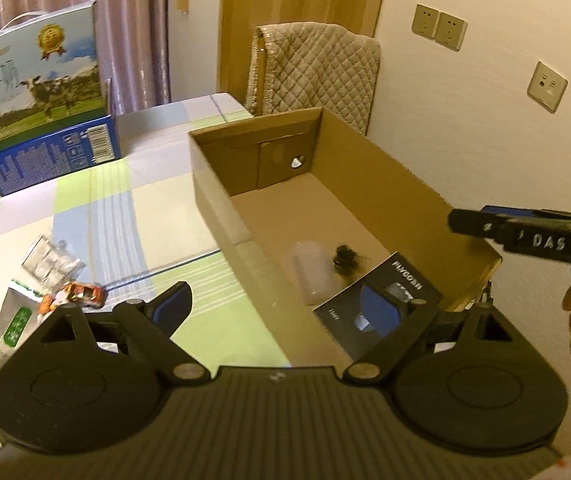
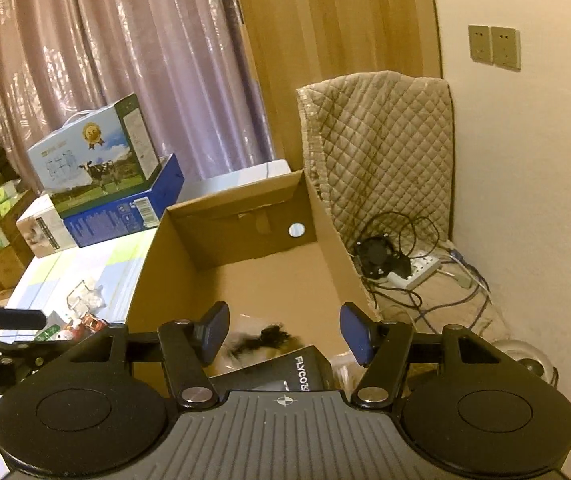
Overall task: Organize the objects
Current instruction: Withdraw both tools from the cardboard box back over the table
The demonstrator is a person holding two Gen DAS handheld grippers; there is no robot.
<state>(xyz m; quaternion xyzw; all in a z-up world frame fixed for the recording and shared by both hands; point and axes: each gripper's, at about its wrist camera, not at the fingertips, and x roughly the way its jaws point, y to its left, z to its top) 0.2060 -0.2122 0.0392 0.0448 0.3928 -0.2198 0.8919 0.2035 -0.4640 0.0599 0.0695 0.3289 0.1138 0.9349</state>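
An open cardboard box [image 1: 213, 196] stands on the table and shows in the right wrist view [image 2: 145, 276] too. Inside lie a black FLYCO carton [image 1: 377, 308], a clear plastic cup [image 1: 311, 276] and a black hair tie [image 1: 345, 258]. My left gripper [image 1: 297, 304] is open wide, straddling the box's near left wall. My right gripper [image 2: 285, 336] is open above the box's near end, over the FLYCO carton [image 2: 305, 372] and hair tie [image 2: 273, 336]. On the table left of the box lie an orange toy car [image 1: 81, 294], a clear plastic pack [image 1: 49, 262] and a green-white pouch [image 1: 9, 328].
Stacked milk cartons [image 1: 41, 96] stand at the table's far left. A chair with a quilted cover [image 1: 313, 68] stands behind the box. A power strip with tangled cables [image 2: 417, 272] lies on the floor to the right. The checked tablecloth [image 1: 125, 208] covers the table.
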